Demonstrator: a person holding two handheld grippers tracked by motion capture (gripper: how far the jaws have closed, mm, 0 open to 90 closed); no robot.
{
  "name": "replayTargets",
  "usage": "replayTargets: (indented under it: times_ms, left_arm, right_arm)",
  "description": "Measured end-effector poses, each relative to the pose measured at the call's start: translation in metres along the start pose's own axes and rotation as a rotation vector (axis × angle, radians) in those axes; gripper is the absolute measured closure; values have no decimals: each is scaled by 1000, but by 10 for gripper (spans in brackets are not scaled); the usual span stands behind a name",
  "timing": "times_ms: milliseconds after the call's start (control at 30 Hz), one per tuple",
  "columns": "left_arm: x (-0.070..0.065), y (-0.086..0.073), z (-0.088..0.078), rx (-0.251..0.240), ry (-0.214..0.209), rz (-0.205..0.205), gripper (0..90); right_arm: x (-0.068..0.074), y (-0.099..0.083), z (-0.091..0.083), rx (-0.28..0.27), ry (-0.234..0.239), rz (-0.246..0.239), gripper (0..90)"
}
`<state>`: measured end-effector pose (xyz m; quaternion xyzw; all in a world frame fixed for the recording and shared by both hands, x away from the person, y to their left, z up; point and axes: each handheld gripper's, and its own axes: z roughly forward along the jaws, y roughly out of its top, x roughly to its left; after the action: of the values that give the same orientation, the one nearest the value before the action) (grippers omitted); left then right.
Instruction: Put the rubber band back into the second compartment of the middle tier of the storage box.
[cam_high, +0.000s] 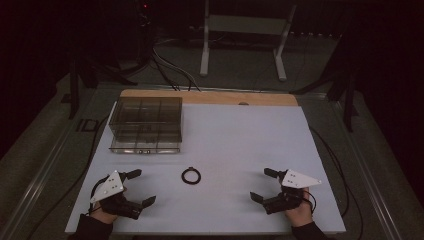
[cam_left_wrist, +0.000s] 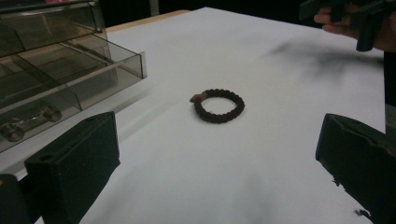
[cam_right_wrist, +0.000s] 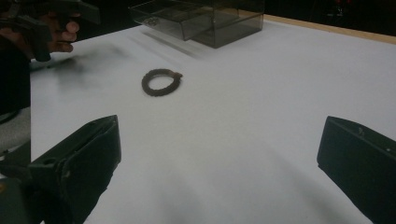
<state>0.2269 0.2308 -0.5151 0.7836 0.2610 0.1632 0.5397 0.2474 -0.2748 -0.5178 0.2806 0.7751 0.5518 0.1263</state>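
A dark braided bracelet (cam_high: 191, 175) lies flat on the white table (cam_high: 240, 140), between the two hands and a little nearer the left one. The left gripper view has the bracelet (cam_left_wrist: 219, 105) ahead of wide-apart jaws; the right gripper view has the bracelet (cam_right_wrist: 161, 81) farther off to the upper left. My left gripper (cam_high: 141, 187) rests at the front left, open and empty. My right gripper (cam_high: 264, 184) rests at the front right, also open and empty. A clear smoky plastic organiser box (cam_high: 146, 123) with compartments stands at the back left, its drawer (cam_left_wrist: 65, 84) pulled out.
A small metal item (cam_left_wrist: 29, 122) lies in a front compartment of the drawer. A wooden strip (cam_high: 210, 97) runs along the table's far edge. Beyond it are cables and a white stand (cam_high: 244, 30) on the dark floor.
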Motion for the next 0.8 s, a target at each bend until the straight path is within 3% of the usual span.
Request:
replayTargets:
  times_ms: [533, 800]
  left_arm:
    - [-6, 15, 0, 29, -44, -1, 4]
    - [-6, 23, 0, 34, -45, -6, 4]
  right_arm:
    - [1, 2, -2, -11, -2, 1, 0]
    - [2, 2, -2, -12, -1, 8, 0]
